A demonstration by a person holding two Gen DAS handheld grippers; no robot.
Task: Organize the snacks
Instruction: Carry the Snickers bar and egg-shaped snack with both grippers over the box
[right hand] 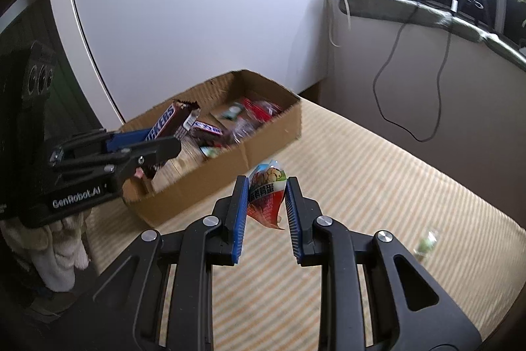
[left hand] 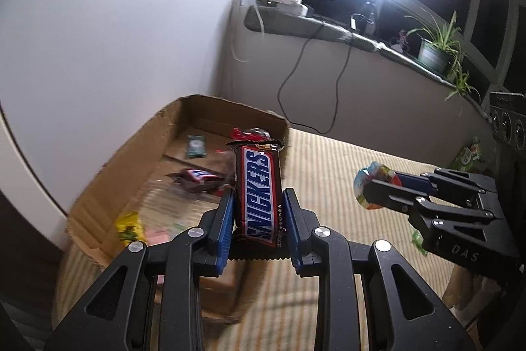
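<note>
Striped mat (right hand: pixel 361 186): left gripper (left hand: pixel 258 206) clamps Snickers bar (left hand: pixel 259 189) over box (left hand: pixel 108 176); right gripper (right hand: pixel 267 199) pinches packet (right hand: pixel 267 196) (egg snack, perhaps), both tilted down.

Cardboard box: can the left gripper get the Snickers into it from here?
Probably yes. The left gripper holds the Snickers bar beside the cardboard box, whose top is open; the right gripper sits clear over the mat.
</note>
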